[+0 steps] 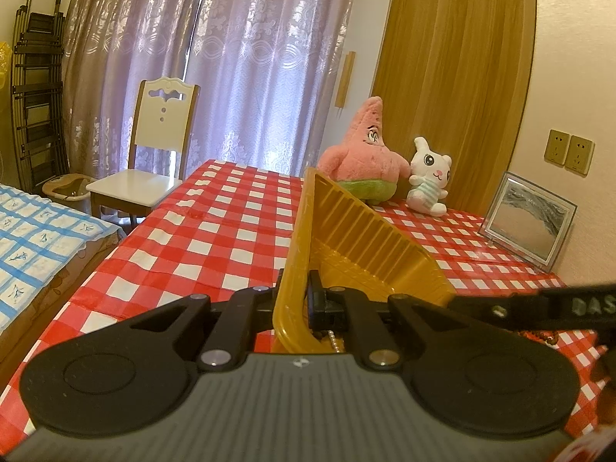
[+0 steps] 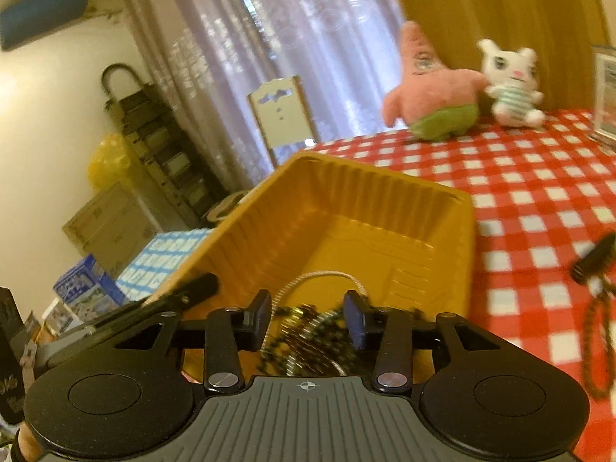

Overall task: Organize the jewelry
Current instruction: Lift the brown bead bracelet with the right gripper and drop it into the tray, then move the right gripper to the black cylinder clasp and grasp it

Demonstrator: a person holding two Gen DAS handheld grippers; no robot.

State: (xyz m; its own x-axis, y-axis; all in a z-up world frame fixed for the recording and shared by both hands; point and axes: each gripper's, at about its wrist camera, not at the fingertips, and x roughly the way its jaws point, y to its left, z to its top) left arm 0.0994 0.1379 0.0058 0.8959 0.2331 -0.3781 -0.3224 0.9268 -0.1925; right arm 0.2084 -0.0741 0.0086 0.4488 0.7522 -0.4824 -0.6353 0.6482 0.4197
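Holding the thin, flexible yellow plastic tray [image 1: 308, 254] by its near rim, left gripper [image 1: 294, 300] clamped; right gripper [image 2: 308, 317], jaws parted, above limp, slippery beaded necklaces [image 2: 308, 331], seemingly tangled; best pinched mid-strand.

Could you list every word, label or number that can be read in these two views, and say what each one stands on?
"DAS": white letters on the black right gripper arm, cut off at the left wrist view's edge.
Blue printed boxes, left in the right wrist view: print too blurred to read.
Black object at the left edge of that view: pale marks, unreadable.
Nothing else bears legible text.
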